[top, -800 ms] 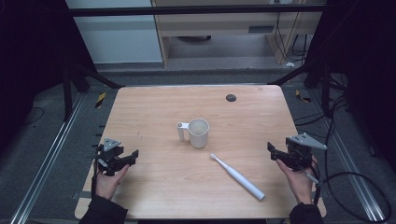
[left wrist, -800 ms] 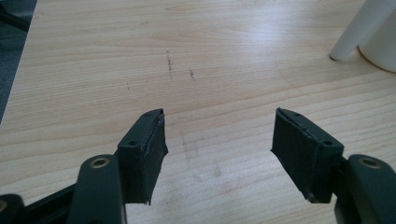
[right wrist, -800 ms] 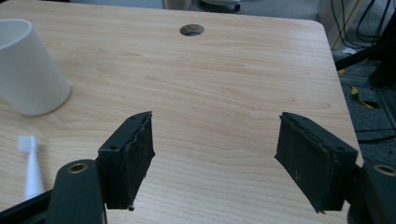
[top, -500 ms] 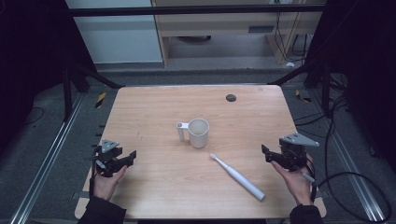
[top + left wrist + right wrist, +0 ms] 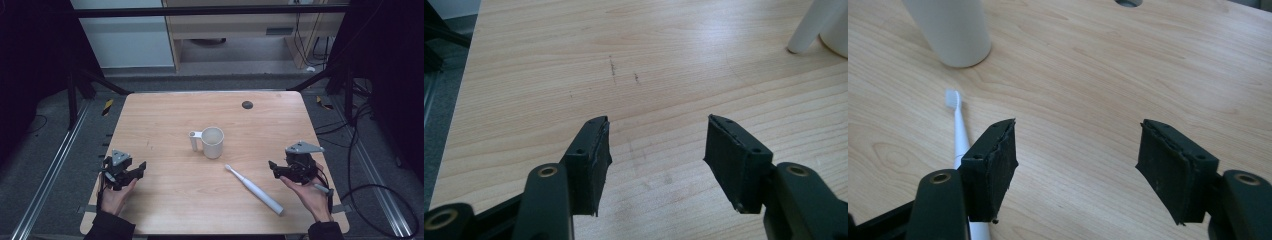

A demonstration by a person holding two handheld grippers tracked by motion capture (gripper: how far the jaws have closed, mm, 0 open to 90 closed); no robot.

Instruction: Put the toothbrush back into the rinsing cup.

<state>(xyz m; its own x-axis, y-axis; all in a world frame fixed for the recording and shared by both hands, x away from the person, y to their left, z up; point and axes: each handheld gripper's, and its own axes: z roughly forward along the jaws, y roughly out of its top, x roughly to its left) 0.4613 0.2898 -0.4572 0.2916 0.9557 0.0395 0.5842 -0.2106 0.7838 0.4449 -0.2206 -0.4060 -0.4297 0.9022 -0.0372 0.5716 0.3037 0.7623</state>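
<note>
Two grippers, both with jaws spread and empty. Right gripper [image 5: 279,169] has shifted inward from the table's [image 5: 150,115] right edge toward the toothbrush [image 5: 254,189], which lies just left of it. Left gripper [image 5: 134,170] unchanged near left edge. Mug [image 5: 212,142] upright mid-table, same spot, just above the brush head.

This is looking like a lab or test room set up for recording. A bare wooden table [image 5: 150,115] is standing inside a dark metal frame [image 5: 210,10], floor rails [image 5: 50,175] are running along both sides, black cables [image 5: 360,150] are trailing over the grey floor, and yellow-black hazard tape [image 5: 107,106] is marking the frame's feet.
</note>
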